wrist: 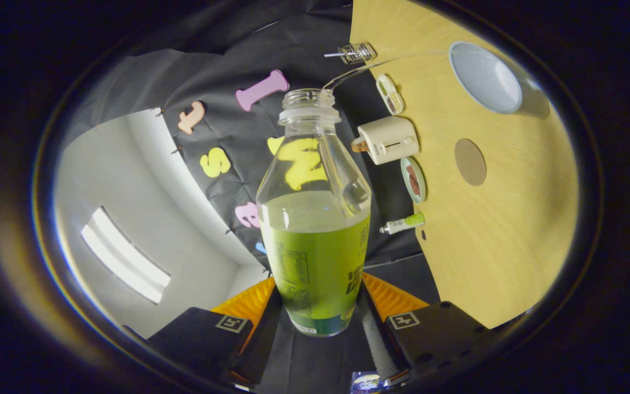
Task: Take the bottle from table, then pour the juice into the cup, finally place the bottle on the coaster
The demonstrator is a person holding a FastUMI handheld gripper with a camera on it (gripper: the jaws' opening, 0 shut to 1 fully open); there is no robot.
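Gripper view. The tool (318, 323) has its two fingers closed against the lower body of the bottle (315, 219), one finger on each side, so the bottle is held between them. The bottle is uncapped, roughly half full of green juice, and its long axis runs straight ahead along the fingers, mouth away from the tool. The camera is rolled, so the bench (501, 230) stands as a wall off to one side of the bottle; a thin clear stream arcs from the mouth toward the cup (484, 76).

Judgement: pouring is under way. The coaster (470, 162) lies on bare bench, nearer the tool than the cup and well apart from it. The coming move turns on righting the bottle and setting its base toward that coaster. A toaster (389, 139) sits near the bench edge.
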